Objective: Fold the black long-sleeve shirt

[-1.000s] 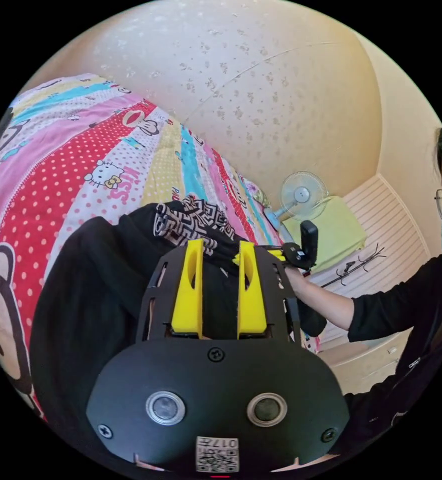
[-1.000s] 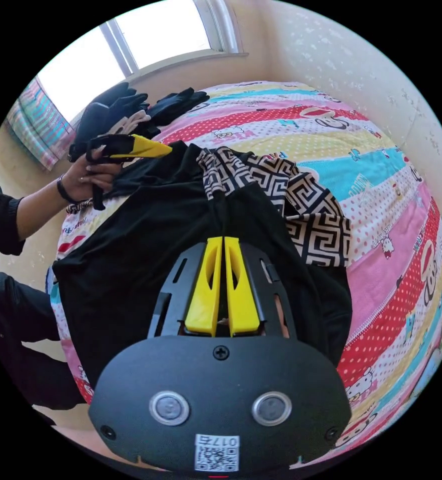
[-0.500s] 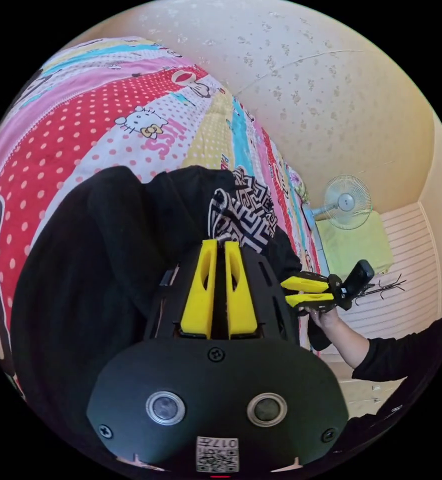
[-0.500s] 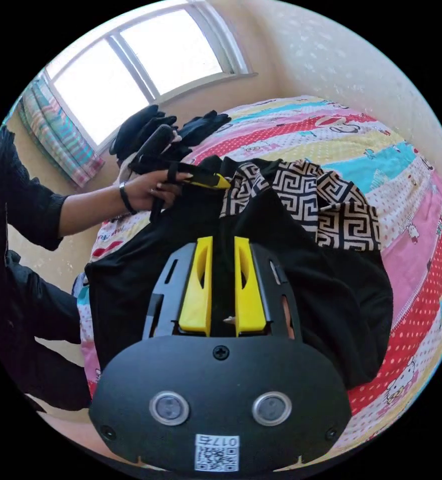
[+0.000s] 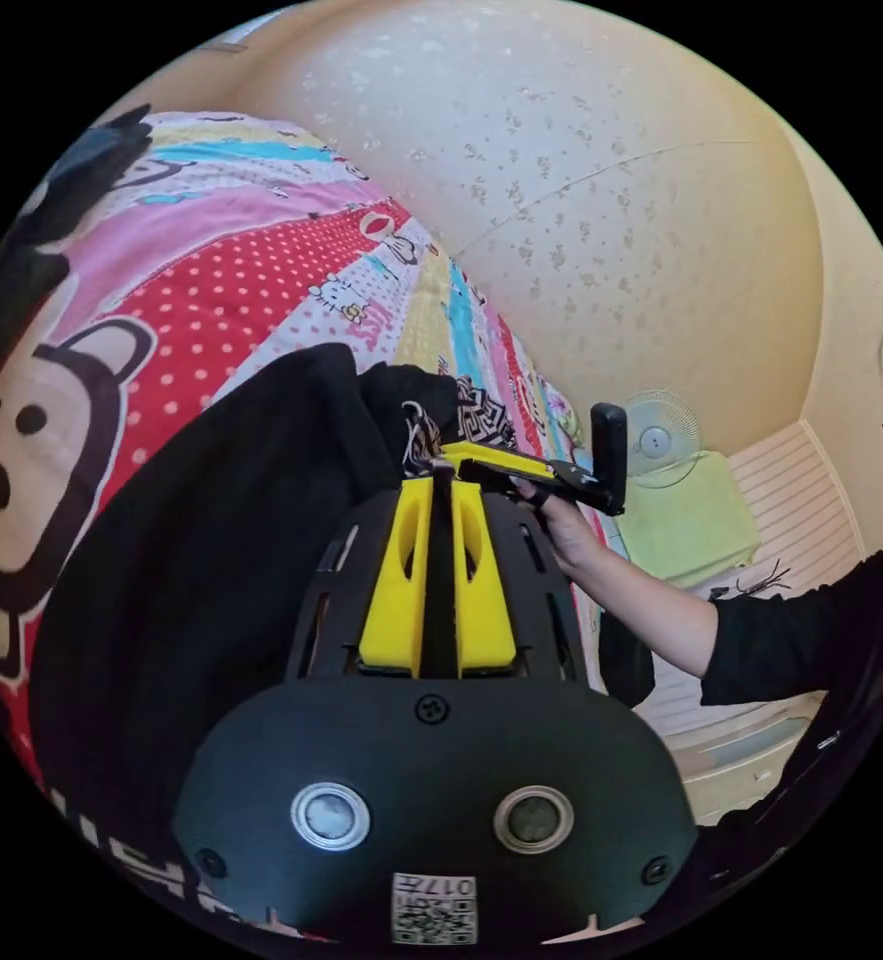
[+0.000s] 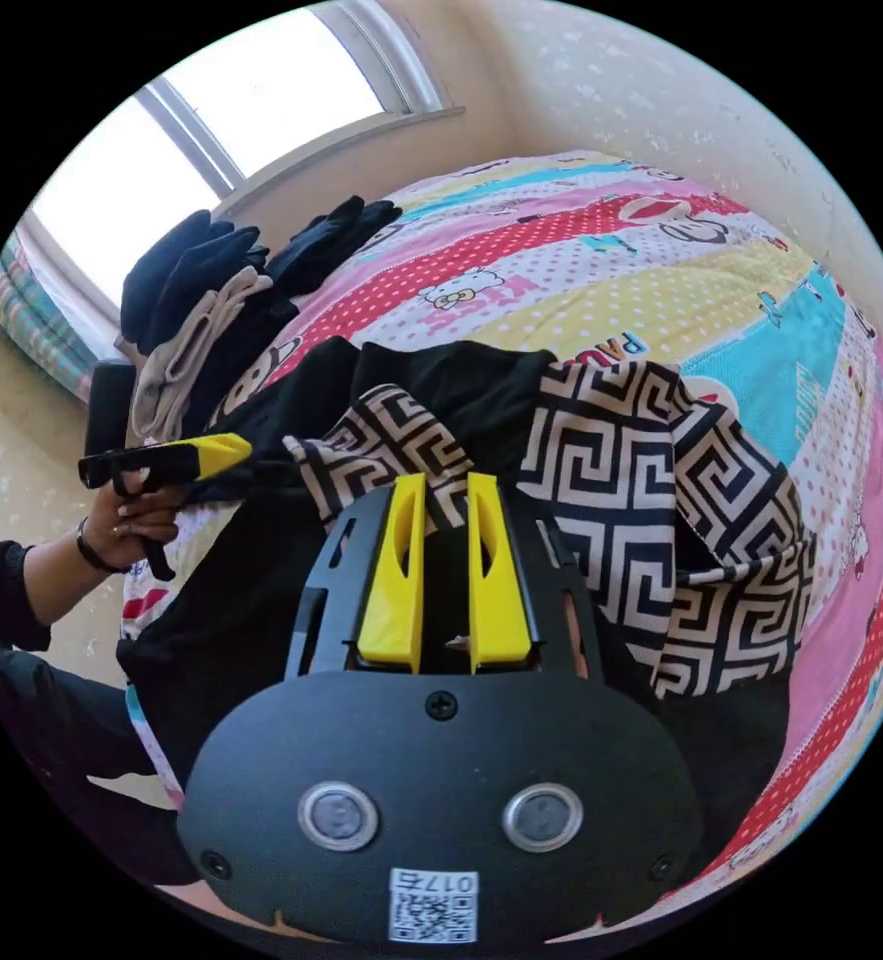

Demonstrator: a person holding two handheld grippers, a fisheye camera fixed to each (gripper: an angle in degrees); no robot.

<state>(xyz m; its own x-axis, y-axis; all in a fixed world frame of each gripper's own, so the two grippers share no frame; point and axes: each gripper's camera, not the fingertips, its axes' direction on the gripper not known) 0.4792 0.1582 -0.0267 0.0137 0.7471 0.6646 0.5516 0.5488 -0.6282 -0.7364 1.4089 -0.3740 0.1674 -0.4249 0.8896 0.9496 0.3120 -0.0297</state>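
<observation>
The black long-sleeve shirt (image 6: 261, 600) lies crumpled at frame centre on the bedspread (image 6: 601, 270), its long axis unclear. The left gripper (image 5: 439, 490) pinches a black fold; the right gripper (image 6: 439, 490) stands slightly apart. Best to draw both apart evenly, spreading it flat

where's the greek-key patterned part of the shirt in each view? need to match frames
Left gripper view: patterned panel just past the left gripper tips, near centre.
Right gripper view: patterned panel centre-right, beyond the right gripper.
Shared landmark: the cartoon bedspread under the black long-sleeve shirt.
</observation>
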